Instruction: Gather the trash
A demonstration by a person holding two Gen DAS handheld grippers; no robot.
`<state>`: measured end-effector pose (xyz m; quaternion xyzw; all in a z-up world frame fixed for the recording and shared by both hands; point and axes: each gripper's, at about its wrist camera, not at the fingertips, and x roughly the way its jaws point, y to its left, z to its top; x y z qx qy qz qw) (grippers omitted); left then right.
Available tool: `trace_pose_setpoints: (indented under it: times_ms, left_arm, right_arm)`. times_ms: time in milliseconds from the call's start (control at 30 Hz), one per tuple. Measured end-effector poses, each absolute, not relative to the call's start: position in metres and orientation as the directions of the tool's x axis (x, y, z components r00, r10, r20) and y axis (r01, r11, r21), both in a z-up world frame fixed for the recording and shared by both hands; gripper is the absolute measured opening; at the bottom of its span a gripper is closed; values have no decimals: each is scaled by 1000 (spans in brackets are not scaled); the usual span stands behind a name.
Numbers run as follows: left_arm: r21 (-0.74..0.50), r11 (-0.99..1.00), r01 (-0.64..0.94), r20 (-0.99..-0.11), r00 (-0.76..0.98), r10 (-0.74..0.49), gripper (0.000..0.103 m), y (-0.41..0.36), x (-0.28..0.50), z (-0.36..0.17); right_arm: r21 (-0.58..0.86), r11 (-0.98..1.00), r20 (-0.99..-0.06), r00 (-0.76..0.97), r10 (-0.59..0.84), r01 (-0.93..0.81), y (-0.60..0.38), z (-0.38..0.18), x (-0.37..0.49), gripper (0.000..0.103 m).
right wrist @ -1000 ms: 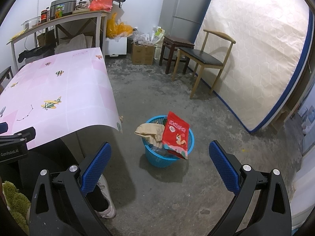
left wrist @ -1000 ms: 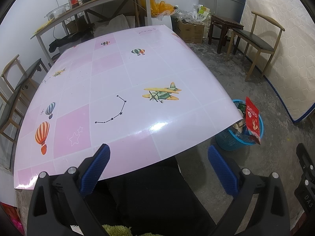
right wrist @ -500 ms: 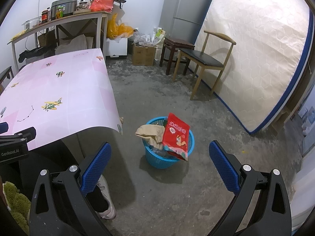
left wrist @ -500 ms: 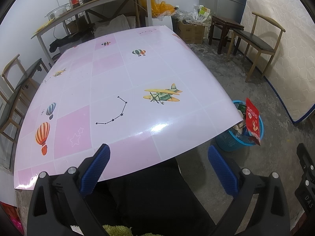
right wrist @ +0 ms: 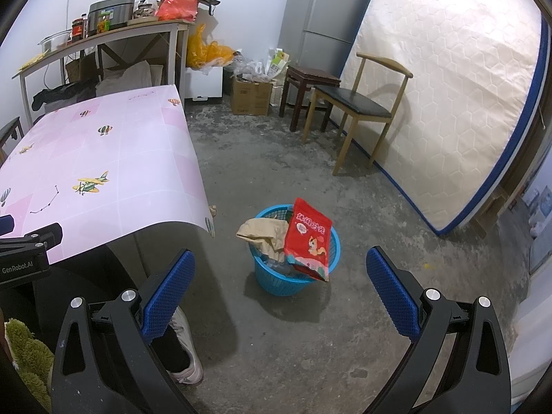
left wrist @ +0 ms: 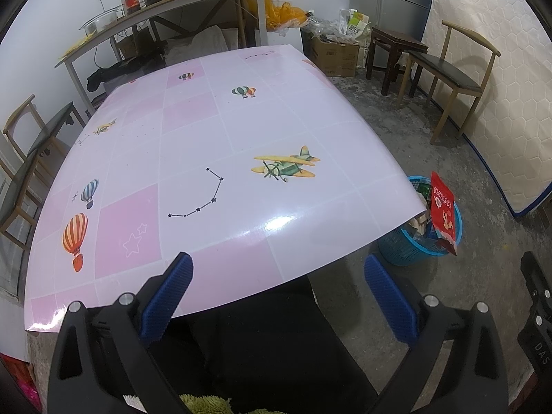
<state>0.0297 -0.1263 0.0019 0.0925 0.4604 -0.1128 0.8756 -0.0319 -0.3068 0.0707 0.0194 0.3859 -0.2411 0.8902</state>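
The room has a rough grey concrete floor [right wrist: 262, 327] and white walls. A mattress [right wrist: 441, 96] leans upright against the right side, with a grey fridge [right wrist: 321, 10] in the far corner. In front of me is one table [left wrist: 214, 158] covered in a glossy pink cloth printed with planes and balloons; its top is bare. A second, taller table [right wrist: 103, 38] stands against the back wall, loaded with jars, a cooker and a red bag.

I count two wooden chairs: one [right wrist: 358, 103] beside the mattress, one [left wrist: 27, 158] on the far left of the table. One dark stool [right wrist: 307, 86] sits by the fridge, next to one cardboard box [right wrist: 252, 96].

There is one blue basket [right wrist: 293, 276] on the floor, just off the table's right corner. One red snack bag [right wrist: 307, 238] leans in it, hanging over the rim, and one crumpled brown paper [right wrist: 262, 234] pokes out on the other side.

My left gripper [left wrist: 276, 293] is spread wide and empty above the table's near edge. My right gripper [right wrist: 279, 289] is also wide and empty, held above the floor with the basket between its fingers in view. One white shoe [right wrist: 183, 352] shows below.
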Motion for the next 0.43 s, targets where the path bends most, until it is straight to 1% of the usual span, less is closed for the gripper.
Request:
trace_pose_setpoints:
  times_ms: [433]
  left_arm:
    - [53,956,287,-835,538,-115,97,-126,29,0]
  right_arm:
    - [-150,883,-697,586,-414,445,-307,71,-32,96]
